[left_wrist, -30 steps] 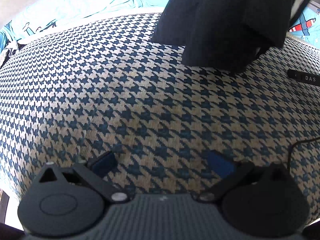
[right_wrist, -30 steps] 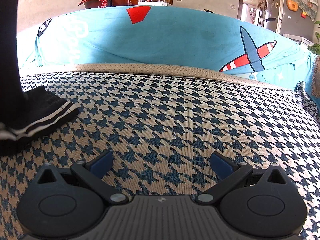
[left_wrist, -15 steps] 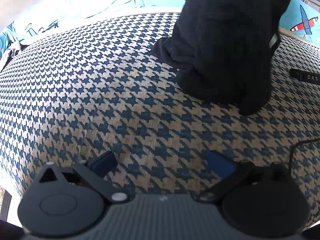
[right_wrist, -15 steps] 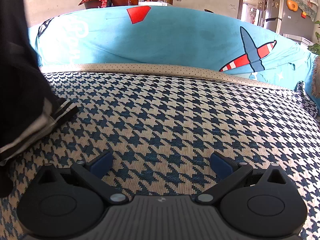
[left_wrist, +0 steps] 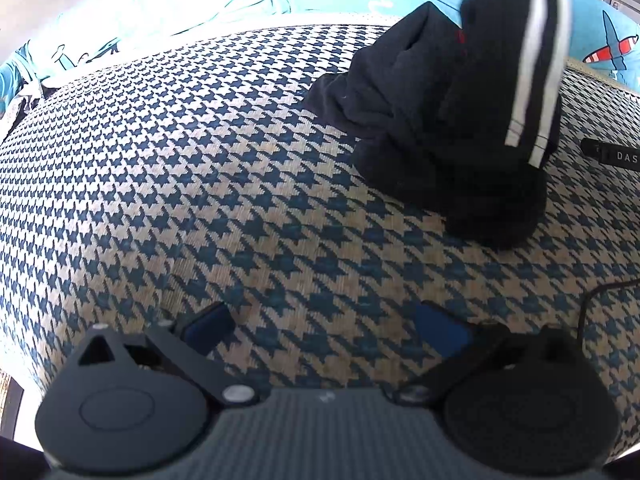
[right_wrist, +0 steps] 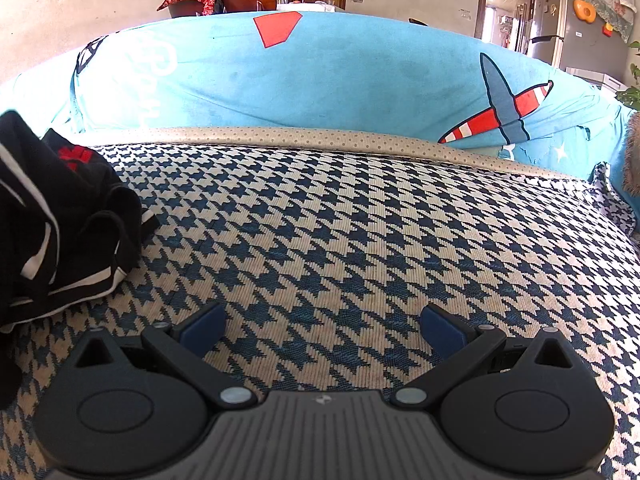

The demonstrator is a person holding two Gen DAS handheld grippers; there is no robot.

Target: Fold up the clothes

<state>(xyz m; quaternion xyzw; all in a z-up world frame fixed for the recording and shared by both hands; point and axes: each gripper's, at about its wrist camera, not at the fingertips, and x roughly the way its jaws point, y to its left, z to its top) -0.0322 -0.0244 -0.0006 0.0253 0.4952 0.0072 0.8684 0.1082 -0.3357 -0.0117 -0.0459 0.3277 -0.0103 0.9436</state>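
Observation:
A black garment with white stripes [left_wrist: 452, 120] lies crumpled in a heap on the houndstooth cushion [left_wrist: 200, 168], up and to the right in the left wrist view. The same black garment [right_wrist: 56, 232] sits at the left edge of the right wrist view, a small red mark on it. My left gripper [left_wrist: 324, 324] is open low over the cushion, well short of the heap, nothing between its blue pads. My right gripper [right_wrist: 322, 326] is open too, empty, with the heap off to its left.
A turquoise sofa back with an airplane print [right_wrist: 340, 76] rises behind the cushion [right_wrist: 360, 220]. A black device marked DAS [left_wrist: 612, 154] and a thin black cable [left_wrist: 600, 292] lie at the right edge. A room with doorways shows beyond.
The black garment, hanging above the cushion a second ago, has dropped and settled into a crumpled heap. Both grippers stay open and in place.

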